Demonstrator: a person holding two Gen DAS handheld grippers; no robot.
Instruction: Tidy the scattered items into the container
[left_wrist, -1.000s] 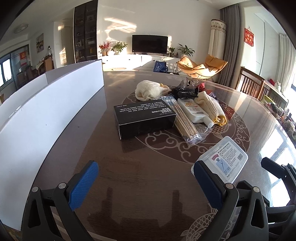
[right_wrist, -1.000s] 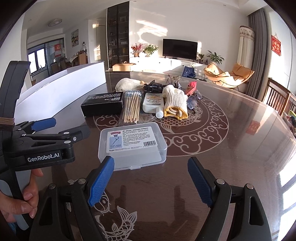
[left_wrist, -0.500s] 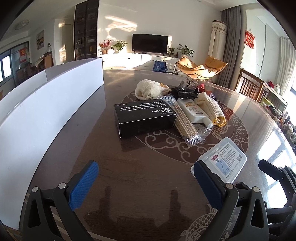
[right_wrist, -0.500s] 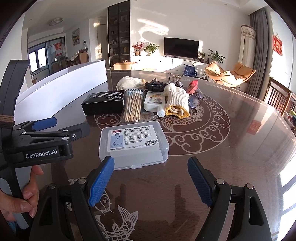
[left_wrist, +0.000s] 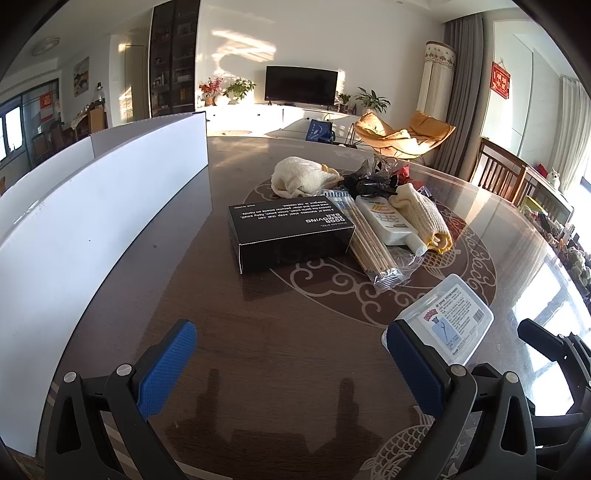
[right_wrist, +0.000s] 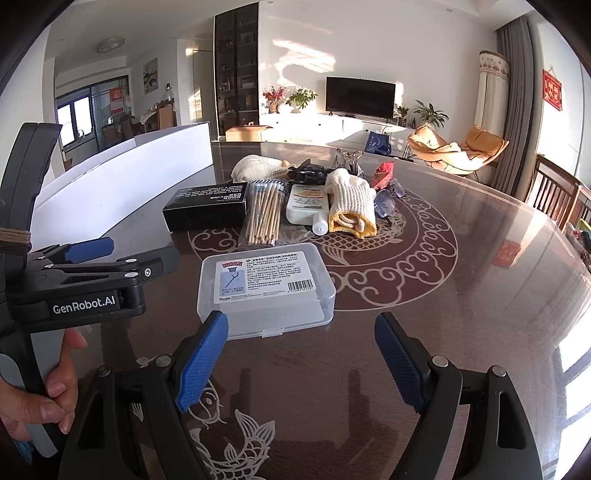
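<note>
**On the table: items scattered, both hand-held grippers released**

On the dark glossy patterned table (right_wrist: 461, 332), a clear plastic lidded box w/ printed label (right_wrist: 265, 288) is seen lying flat, just ahead of the right hand-held gripper (right_wrist: 301, 360), whose blue-padded jaws are spread wide w/ nothing between them. The left hand-held gripper (left_wrist: 291, 360) is likewise held wide apart & empty, above bare table; the clear box (left_wrist: 445, 319) is seen just beyond its right finger.

Further back, a cluster is laid out: black rectangular cardboard box w/ white lettering (left_wrist: 291, 230), a clear bag of wooden sticks (left_wrist: 371, 245) beside it, a white plastic bottle lying flat (left_wrist: 389, 225), and a rolled cream knitted cloth w/ yellow edge (left_wrist: 424, 219) touching the bottle. Another cream cloth bundle (left_wrist: 299, 181) & dark small items are seen behind.

A tall white-walled container (left_wrist: 92, 218) stands along the table's left side, apart from the cluster.
</note>
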